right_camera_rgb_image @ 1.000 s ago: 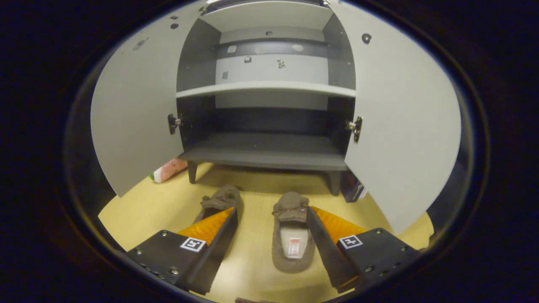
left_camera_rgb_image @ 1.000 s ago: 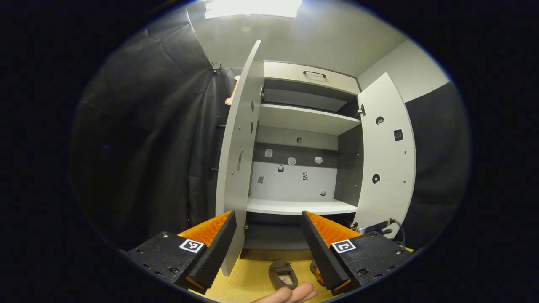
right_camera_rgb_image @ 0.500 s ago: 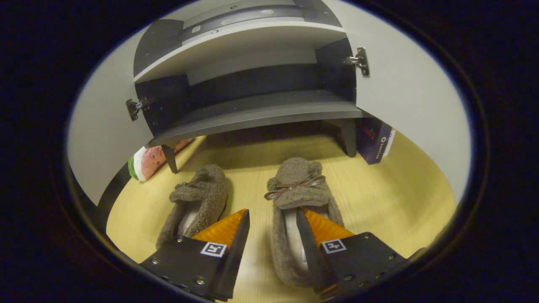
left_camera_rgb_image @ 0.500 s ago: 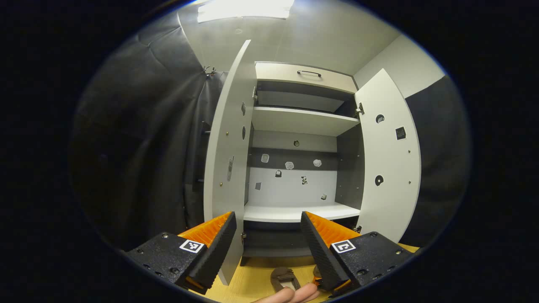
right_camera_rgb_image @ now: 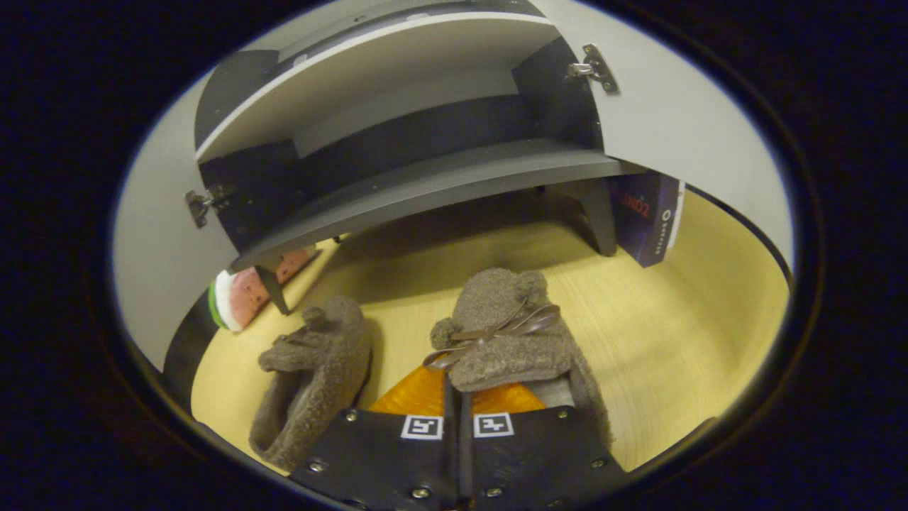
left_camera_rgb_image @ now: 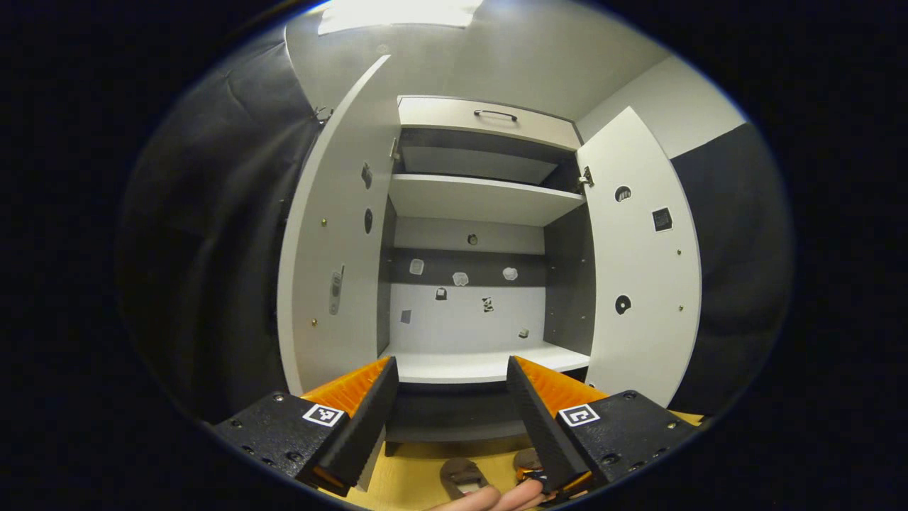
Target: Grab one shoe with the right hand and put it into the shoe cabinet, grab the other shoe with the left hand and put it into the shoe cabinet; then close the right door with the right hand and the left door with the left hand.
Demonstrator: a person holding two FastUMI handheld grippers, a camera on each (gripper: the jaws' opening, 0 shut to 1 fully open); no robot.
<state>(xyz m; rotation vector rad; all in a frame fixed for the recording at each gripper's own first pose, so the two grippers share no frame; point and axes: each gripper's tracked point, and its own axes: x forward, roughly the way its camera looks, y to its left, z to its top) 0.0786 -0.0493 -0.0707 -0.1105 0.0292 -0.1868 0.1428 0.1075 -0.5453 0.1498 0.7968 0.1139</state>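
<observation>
Here the right claw (right_camera_rgb_image: 454, 401) is closed on the side wall of the brown fleece slipper with a ribbon bow (right_camera_rgb_image: 507, 341), on the floor. The thin grip may slip on lifting. The left claw (left_camera_rgb_image: 450, 397) hangs open, empty, facing the white shoe cabinet (left_camera_rgb_image: 489, 202).

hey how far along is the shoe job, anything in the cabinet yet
Nothing is stored yet: the shoe cabinet shelves hold no shoes, and the left door and right door stand open. In hand: the right gripper has closed on the side wall of the right shoe, on the floor. Left: shelving it, then the left shoe with the open left gripper, then both doors.
</observation>
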